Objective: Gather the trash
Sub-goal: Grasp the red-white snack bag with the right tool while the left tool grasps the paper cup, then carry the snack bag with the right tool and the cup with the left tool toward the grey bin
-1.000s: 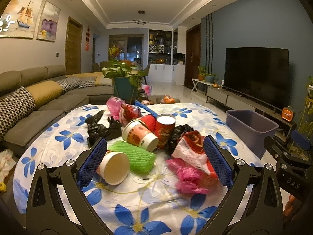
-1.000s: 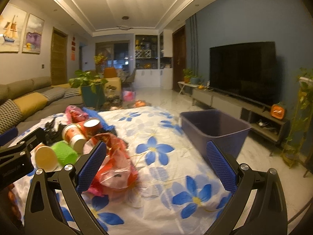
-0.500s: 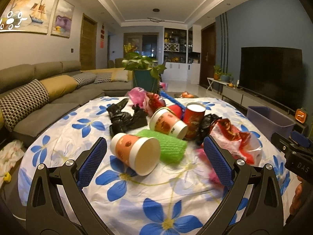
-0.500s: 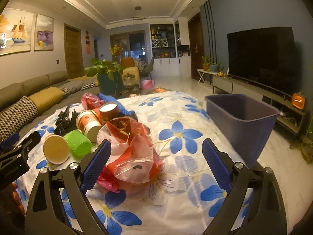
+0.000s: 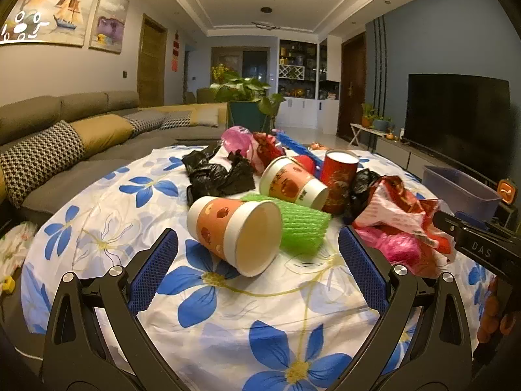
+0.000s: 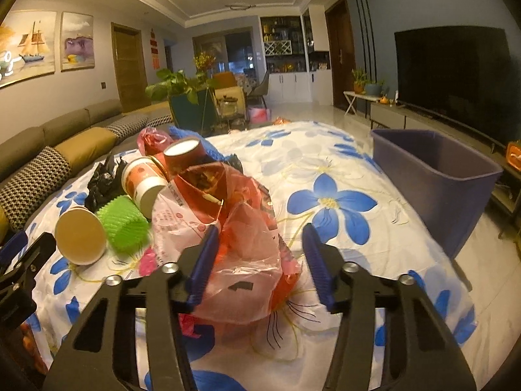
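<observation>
Closing around the red plastic bag at lower centre of the right view, the right gripper is narrowed since a moment ago but not yet clamped. The left gripper is held wide open before the paper cup; the purple bin waits at right.

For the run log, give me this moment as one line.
left gripper: open, facing tipped orange paper cup | right gripper: open, straddling red-and-clear plastic bag | purple plastic bin: right of the trash
</observation>
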The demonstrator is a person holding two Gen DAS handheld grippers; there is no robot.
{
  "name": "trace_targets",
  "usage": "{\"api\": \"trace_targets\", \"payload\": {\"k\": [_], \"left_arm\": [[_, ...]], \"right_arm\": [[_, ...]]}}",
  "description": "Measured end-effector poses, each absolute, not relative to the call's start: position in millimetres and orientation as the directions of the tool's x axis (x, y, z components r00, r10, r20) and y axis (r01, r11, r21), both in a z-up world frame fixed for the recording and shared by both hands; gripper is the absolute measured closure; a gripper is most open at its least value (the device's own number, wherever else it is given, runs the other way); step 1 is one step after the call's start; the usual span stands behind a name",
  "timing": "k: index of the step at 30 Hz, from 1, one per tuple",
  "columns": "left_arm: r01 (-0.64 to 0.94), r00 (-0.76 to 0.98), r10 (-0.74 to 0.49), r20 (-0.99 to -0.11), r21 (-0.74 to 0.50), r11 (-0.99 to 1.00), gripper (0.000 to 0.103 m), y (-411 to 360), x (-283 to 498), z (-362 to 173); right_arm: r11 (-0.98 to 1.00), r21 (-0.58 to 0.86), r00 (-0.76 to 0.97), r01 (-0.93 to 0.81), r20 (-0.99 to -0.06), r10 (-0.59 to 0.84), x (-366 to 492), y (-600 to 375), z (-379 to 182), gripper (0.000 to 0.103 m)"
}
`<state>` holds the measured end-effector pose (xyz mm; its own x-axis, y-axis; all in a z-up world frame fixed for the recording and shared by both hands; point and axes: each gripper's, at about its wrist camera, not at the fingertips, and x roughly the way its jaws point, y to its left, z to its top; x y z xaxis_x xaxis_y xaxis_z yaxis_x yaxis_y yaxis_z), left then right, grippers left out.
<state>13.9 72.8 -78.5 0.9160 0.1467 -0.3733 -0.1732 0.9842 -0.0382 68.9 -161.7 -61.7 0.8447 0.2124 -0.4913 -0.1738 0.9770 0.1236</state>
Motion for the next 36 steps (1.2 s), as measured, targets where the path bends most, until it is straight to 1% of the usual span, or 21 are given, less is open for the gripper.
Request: {"api": "trace_targets", "payload": {"k": [2, 6, 7, 9, 12, 14, 15, 16, 17, 18, 19, 21, 23, 24, 25, 27, 30, 36], "left_arm": [[-0.181, 0.912, 0.154, -0.379, -0.038, 0.983, 0.006, 75.2, 17.7, -81.4], [-0.206, 0.905, 0.179, -0.385, -0.030, 0.978, 0.006, 80.8, 26.4, -85.8], [-0.212, 0.903, 0.185, -0.387, -0.027, 0.977, 0.008, 82.0, 28.6, -86.8], [-0.222, 0.896, 0.194, -0.399, -0.023, 0.975, 0.011, 85.5, 33.2, -89.4], [-0.237, 0.884, 0.208, -0.418, -0.018, 0.971, 0.021, 90.3, 38.7, -93.6], [-0.239, 0.878, 0.207, -0.432, -0.021, 0.971, 0.031, 93.3, 41.7, -95.5], [-0.242, 0.875, 0.208, -0.438, -0.024, 0.970, 0.033, 94.7, 43.2, -96.2], [-0.245, 0.871, 0.208, -0.445, -0.026, 0.969, 0.038, 96.0, 45.0, -96.9], [-0.245, 0.870, 0.207, -0.447, -0.027, 0.969, 0.044, 97.0, 45.3, -97.0], [-0.247, 0.867, 0.209, -0.452, -0.026, 0.969, 0.047, 97.8, 46.7, -97.8], [-0.250, 0.863, 0.209, -0.459, -0.029, 0.968, 0.053, 98.8, 48.2, -98.4], [-0.248, 0.862, 0.200, -0.466, -0.043, 0.968, 0.061, 101.4, 49.3, -99.8], [-0.251, 0.860, 0.198, -0.471, -0.051, 0.967, 0.074, 103.6, 50.0, -100.4], [-0.253, 0.858, 0.200, -0.473, -0.052, 0.966, 0.077, 104.4, 50.7, -100.7], [-0.255, 0.858, 0.199, -0.474, -0.055, 0.965, 0.083, 105.2, 51.4, -101.1], [-0.258, 0.857, 0.199, -0.475, -0.061, 0.964, 0.088, 107.1, 52.1, -101.0], [-0.271, 0.858, 0.209, -0.468, -0.068, 0.960, 0.101, 111.8, 51.0, -98.8], [-0.285, 0.877, 0.228, -0.424, -0.076, 0.956, 0.101, 116.5, 39.6, -83.1]], "right_arm": [[0.969, 0.145, 0.828, -0.199, -0.504, 0.245, 75.8, -161.7, -66.1, 0.064], [0.958, 0.161, 0.811, -0.237, -0.511, 0.286, 80.8, -159.7, -72.0, 0.072], [0.956, 0.159, 0.809, -0.245, -0.510, 0.292, 81.3, -158.9, -73.1, 0.077], [0.952, 0.163, 0.804, -0.258, -0.511, 0.305, 82.7, -158.1, -75.4, 0.083], [0.946, 0.173, 0.798, -0.274, -0.508, 0.324, 84.3, -157.6, -77.1, 0.088], [0.944, 0.169, 0.802, -0.283, -0.497, 0.330, 82.8, -157.4, -75.4, 0.090], [0.943, 0.167, 0.805, -0.287, -0.492, 0.332, 82.3, -157.1, -73.9, 0.092], [0.943, 0.165, 0.810, -0.289, -0.483, 0.333, 80.3, -157.6, -71.5, 0.093], [0.942, 0.167, 0.812, -0.292, -0.478, 0.336, 79.7, -157.2, -69.8, 0.093], [0.940, 0.169, 0.814, -0.295, -0.471, 0.340, 78.5, -157.2, -67.3, 0.094], [0.941, 0.166, 0.817, -0.296, -0.466, 0.339, 77.5, -157.0, -65.4, 0.094], [0.940, 0.158, 0.824, -0.303, -0.453, 0.341, 74.4, -157.7, -60.5, 0.095], [0.937, 0.155, 0.829, -0.313, -0.437, 0.349, 69.5, -159.2, -55.2, 0.095], [0.937, 0.152, 0.833, -0.315, -0.429, 0.350, 67.2, -159.8, -52.7, 0.095], [0.937, 0.149, 0.836, -0.317, -0.423, 0.350, 65.5, -160.2, -51.0, 0.095], [0.937, 0.142, 0.843, -0.319, -0.409, 0.349, 61.2, -161.5, -47.4, 0.095], [0.941, 0.126, 0.858, -0.313, -0.388, 0.337, 55.7, -163.2, -41.5, 0.095], [0.944, 0.128, 0.871, -0.303, -0.364, 0.329, 51.7, -169.4, -33.7, 0.095]]}}
